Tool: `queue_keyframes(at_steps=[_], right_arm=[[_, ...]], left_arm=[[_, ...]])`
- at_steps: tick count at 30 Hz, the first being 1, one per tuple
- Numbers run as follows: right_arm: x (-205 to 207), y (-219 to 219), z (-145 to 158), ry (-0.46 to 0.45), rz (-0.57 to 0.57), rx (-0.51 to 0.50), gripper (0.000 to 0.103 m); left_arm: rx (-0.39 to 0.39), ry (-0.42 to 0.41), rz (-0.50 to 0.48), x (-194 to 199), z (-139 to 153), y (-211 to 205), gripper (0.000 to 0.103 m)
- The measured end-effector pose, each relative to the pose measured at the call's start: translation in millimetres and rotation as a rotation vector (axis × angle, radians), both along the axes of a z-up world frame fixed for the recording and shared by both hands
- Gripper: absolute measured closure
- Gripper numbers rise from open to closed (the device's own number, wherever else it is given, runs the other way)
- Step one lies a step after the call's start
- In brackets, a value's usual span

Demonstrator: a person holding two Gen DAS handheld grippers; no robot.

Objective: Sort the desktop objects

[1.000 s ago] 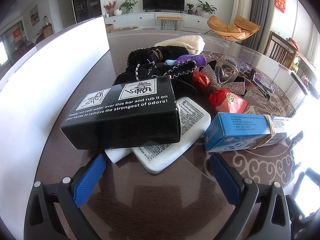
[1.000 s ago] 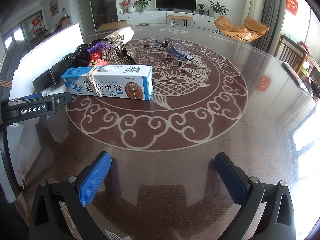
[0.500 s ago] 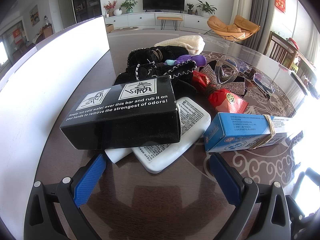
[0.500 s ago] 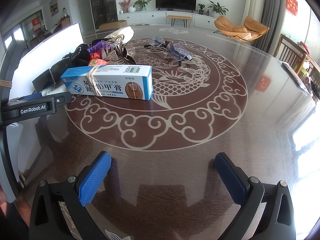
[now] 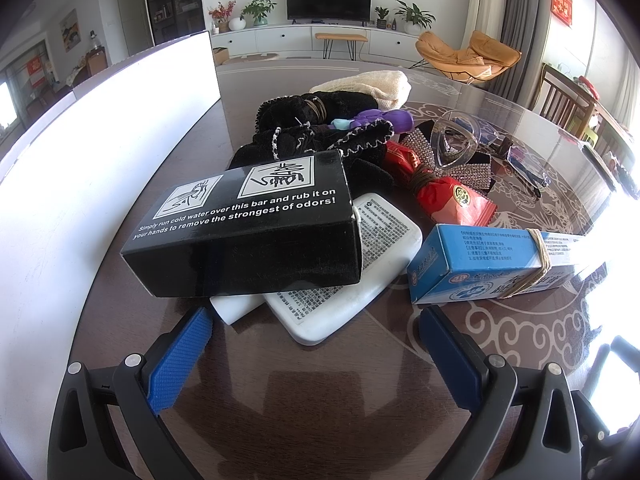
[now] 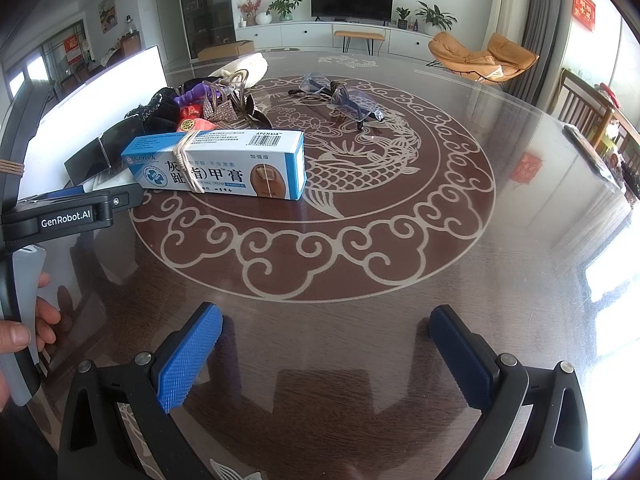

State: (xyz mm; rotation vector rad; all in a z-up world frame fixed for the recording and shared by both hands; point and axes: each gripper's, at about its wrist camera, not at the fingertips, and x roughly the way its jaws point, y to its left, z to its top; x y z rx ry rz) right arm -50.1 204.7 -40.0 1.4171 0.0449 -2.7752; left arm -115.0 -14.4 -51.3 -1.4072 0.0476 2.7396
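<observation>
Left hand-held gripper: held wide open, empty, just before the black box.
Pile: box, white pads, blue carton, glasses seen unsorted on the surface.
Right hand-held gripper: wide open, nothing held.
Progress: judged as not begun.

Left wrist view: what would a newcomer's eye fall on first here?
The black box with white lettering, lying tilted on a white pack just ahead of the open left gripper. To its right lies a blue carton bound with a rubber band, and behind both a heap of dark fabric and a red packet.
</observation>
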Motion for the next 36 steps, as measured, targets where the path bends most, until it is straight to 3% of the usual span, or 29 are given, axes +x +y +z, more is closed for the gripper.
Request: queue_keyframes(at_steps=[13,26,36], right_arm=[[0,0,0,0.0,0.0,0.0,0.0],[0,0,0,0.0,0.0,0.0,0.0],[0,0,0,0.0,0.0,-0.002,0.0]], left_arm=[[-0.003,0.003,0.003,32,-2,-1,0.0],[-0.002,0.003,-0.001,35,-3,-2,0.0],[0.001,-0.015,0.083,40,-2,-18,0.0]])
